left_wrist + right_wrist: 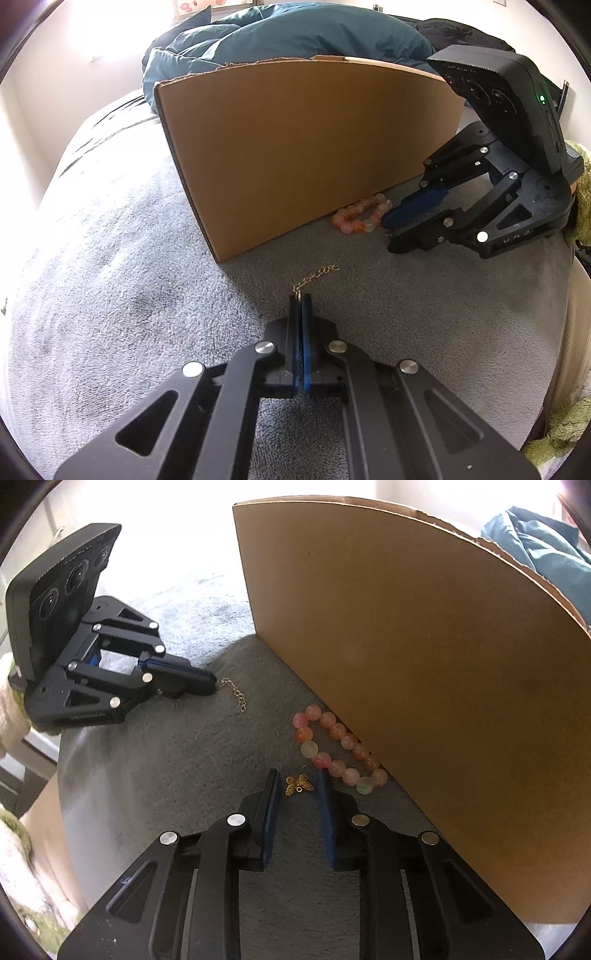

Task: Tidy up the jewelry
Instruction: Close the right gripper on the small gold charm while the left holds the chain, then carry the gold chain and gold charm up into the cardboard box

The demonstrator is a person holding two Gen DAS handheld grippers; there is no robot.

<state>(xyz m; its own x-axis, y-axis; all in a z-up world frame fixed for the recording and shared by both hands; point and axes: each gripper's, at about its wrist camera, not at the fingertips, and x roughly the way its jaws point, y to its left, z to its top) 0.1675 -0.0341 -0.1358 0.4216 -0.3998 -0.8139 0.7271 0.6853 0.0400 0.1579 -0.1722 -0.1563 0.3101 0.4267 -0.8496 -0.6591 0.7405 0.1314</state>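
A thin gold chain [318, 274] lies on the grey blanket, one end pinched in my left gripper [300, 296], which is shut on it; the right wrist view shows that gripper [215, 681] with the chain [235, 697] trailing from its tips. A small gold butterfly charm [299, 785] lies between the fingers of my right gripper [298, 775], which is open, its pads clear of the charm. A bracelet of pink and orange beads [321, 760] rests against the foot of the cardboard box [424, 664]. In the left wrist view the right gripper [388, 233] sits beside the bracelet [356, 228].
The tall brown cardboard box [295, 147] stands on the grey fleece blanket [110, 277] covering a bed. A teal duvet [295, 33] is heaped behind the box. A fuzzy green sleeve [583, 192] shows behind the right gripper.
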